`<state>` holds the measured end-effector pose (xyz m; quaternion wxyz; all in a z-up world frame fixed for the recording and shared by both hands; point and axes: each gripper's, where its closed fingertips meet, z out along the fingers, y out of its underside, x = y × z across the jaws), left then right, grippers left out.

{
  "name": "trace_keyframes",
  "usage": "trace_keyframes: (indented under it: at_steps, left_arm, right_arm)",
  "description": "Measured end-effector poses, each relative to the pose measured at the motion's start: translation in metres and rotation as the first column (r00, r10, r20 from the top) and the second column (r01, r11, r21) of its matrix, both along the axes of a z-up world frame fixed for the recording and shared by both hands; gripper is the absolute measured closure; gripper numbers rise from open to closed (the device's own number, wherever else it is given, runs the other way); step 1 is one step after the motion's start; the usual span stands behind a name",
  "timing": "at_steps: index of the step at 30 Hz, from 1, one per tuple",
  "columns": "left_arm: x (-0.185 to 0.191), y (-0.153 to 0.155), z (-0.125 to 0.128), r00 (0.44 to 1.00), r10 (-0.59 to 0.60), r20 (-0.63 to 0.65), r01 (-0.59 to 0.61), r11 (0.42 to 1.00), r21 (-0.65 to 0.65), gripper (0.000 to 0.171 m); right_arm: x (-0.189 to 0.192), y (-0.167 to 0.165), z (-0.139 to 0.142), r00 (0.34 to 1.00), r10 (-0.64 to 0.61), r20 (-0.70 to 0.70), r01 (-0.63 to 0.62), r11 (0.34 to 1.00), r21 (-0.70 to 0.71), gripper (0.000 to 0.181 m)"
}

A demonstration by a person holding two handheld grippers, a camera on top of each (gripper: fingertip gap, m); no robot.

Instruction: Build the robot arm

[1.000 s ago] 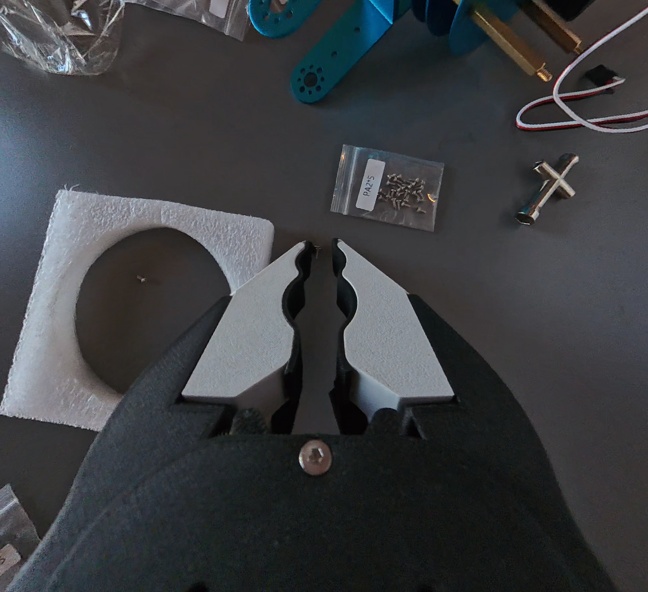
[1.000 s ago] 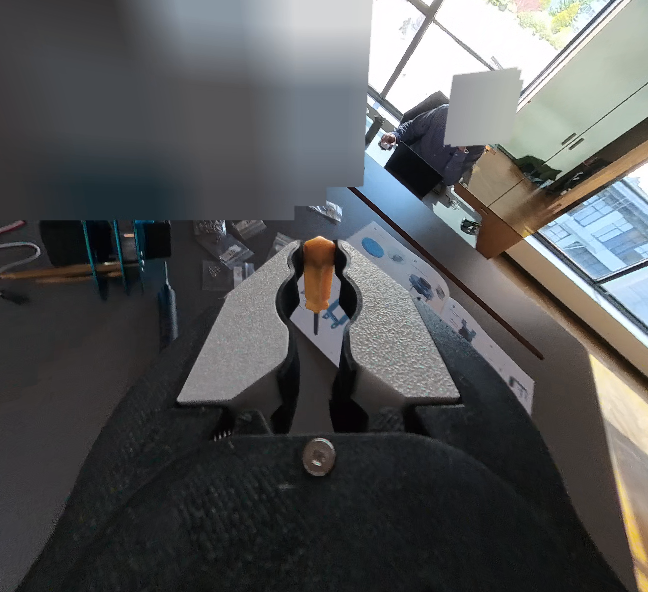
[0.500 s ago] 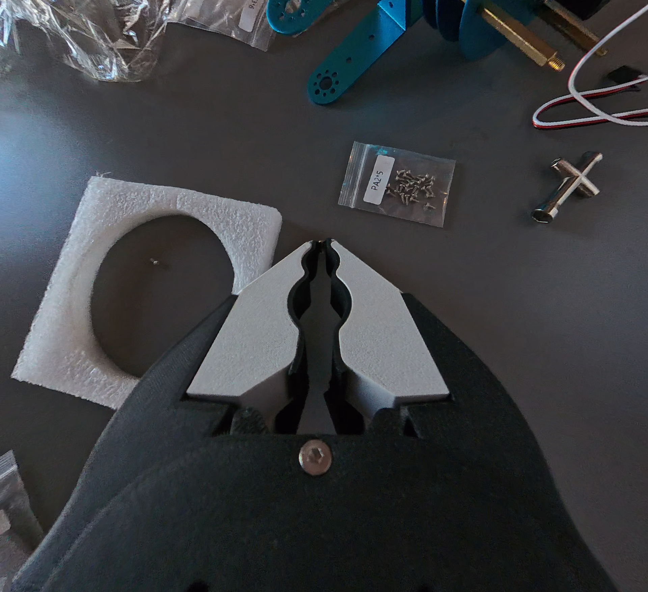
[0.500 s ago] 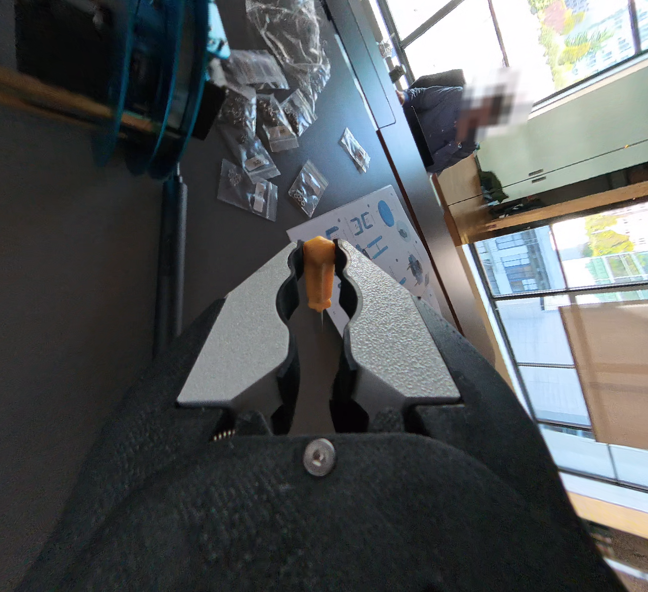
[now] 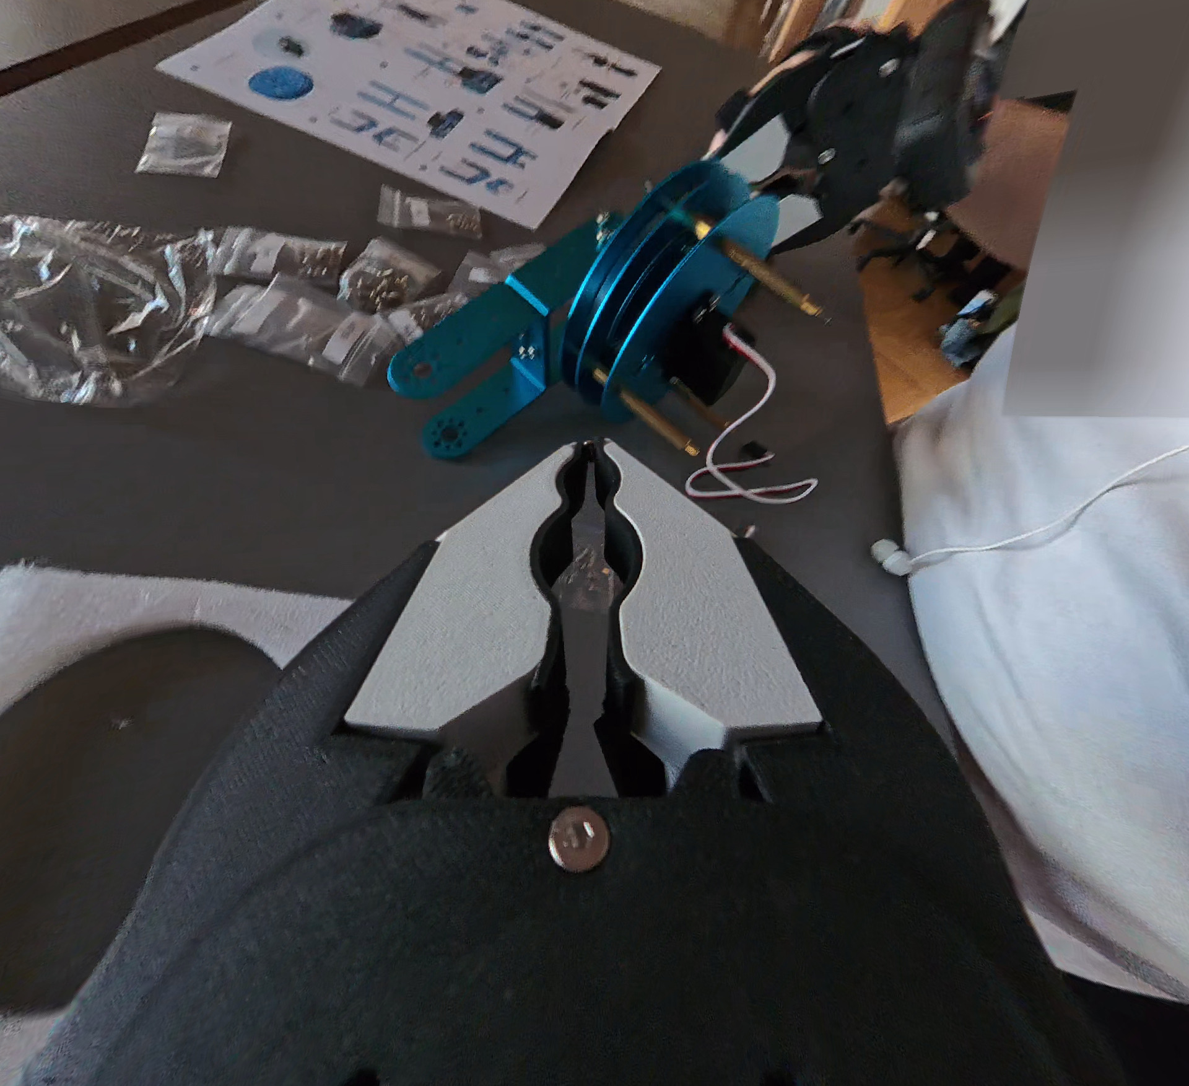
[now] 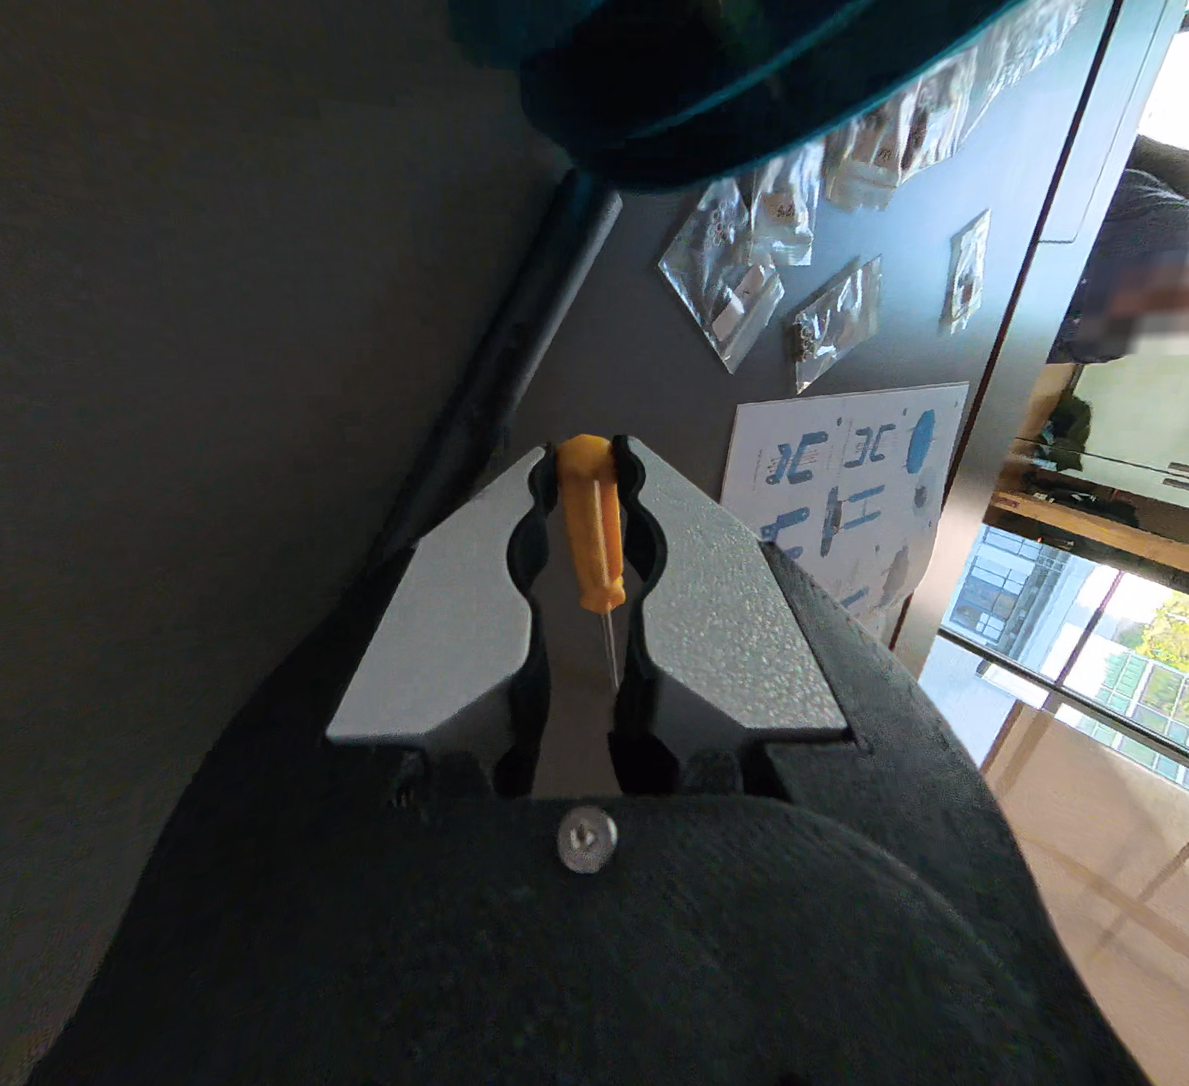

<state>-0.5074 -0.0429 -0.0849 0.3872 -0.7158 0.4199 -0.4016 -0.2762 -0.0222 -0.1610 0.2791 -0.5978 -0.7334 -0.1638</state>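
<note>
My left gripper (image 5: pixel 589 449) is shut, with a tiny dark screw pinched at its tips, just above the dark table. It points at a blue metal disc assembly (image 5: pixel 643 308) with brass standoffs, which lies on its side right ahead. My right gripper (image 6: pixel 582 443) is shut on a small orange screwdriver (image 6: pixel 592 527), whose thin blade points back toward the camera. It sits close under the blue disc (image 6: pixel 772 25). In the left wrist view the right gripper (image 5: pixel 836 109) shows behind the assembly.
A printed sheet (image 5: pixel 412 83) and several small parts bags (image 5: pixel 289 283) lie beyond. White foam with a round hole (image 5: pixel 161 604) is at the left. A red-white wire (image 5: pixel 746 476) trails from the assembly. White cloth (image 5: pixel 1061 669) is at the right, and a dark rod tool (image 6: pixel 515 347) lies on the table.
My left gripper closed at the table and then tilted up toward the blue assembly. My right gripper rolled over and moved in close under the blue disc, still holding the screwdriver.
</note>
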Motion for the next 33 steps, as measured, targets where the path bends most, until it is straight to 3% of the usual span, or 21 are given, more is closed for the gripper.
trace_keyframes:
  at_steps: [2,6,8,13,15,18,20,22,25,30,33]
  left_arm:
    - [0.01,0.0,0.017,0.997,-0.047,0.055,0.048,0.999,-0.013,0.171]
    - [0.034,0.005,0.042,0.98,-0.141,0.138,0.147,0.988,-0.037,0.171]
    - [0.044,0.01,0.048,0.971,-0.178,0.158,0.187,0.982,-0.041,0.171]
    - [0.064,0.022,0.059,0.933,-0.262,0.246,0.29,0.954,-0.082,0.171]
    - [0.07,0.02,0.064,0.905,-0.312,0.29,0.355,0.929,-0.108,0.171]
    - [0.079,0.019,0.07,0.875,-0.356,0.328,0.413,0.902,-0.125,0.171]
    - [0.083,0.018,0.076,0.853,-0.38,0.359,0.45,0.883,-0.133,0.171]
    - [0.086,0.016,0.081,0.83,-0.396,0.392,0.48,0.866,-0.142,0.171]
    - [0.086,0.016,0.086,0.807,-0.397,0.437,0.506,0.847,-0.166,0.171]
    - [0.083,0.017,0.087,0.792,-0.389,0.47,0.52,0.834,-0.186,0.171]
    - [0.083,0.018,0.086,0.794,-0.389,0.467,0.518,0.835,-0.185,0.171]
  right_arm:
    - [0.007,0.003,-0.006,0.999,0.008,0.043,-0.006,0.998,-0.057,0.164]
    - [0.005,0.006,-0.006,0.999,0.052,-0.014,-0.053,0.989,-0.136,0.164]
    - [0.004,0.006,-0.004,0.998,0.042,-0.051,-0.05,0.983,-0.177,0.153]
    - [-0.012,0.002,0.025,0.952,0.03,-0.303,-0.114,0.958,-0.265,0.147]
    - [-0.032,0.005,0.057,0.883,0.031,-0.469,-0.171,0.951,-0.259,0.15]
    - [-0.083,-0.008,0.123,0.661,0.112,-0.742,-0.381,0.902,-0.203,0.157]
    - [-0.112,-0.019,0.154,0.538,0.185,-0.822,-0.501,0.855,-0.136,0.158]
    - [-0.132,-0.017,0.165,0.498,0.266,-0.825,-0.545,0.836,-0.06,0.158]
    - [-0.148,-0.008,0.162,0.497,0.371,-0.784,-0.568,0.822,0.029,0.161]
    - [-0.156,-0.003,0.16,0.497,0.435,-0.75,-0.577,0.812,0.088,0.174]
    - [-0.156,-0.003,0.165,0.477,0.436,-0.763,-0.581,0.808,0.098,0.172]
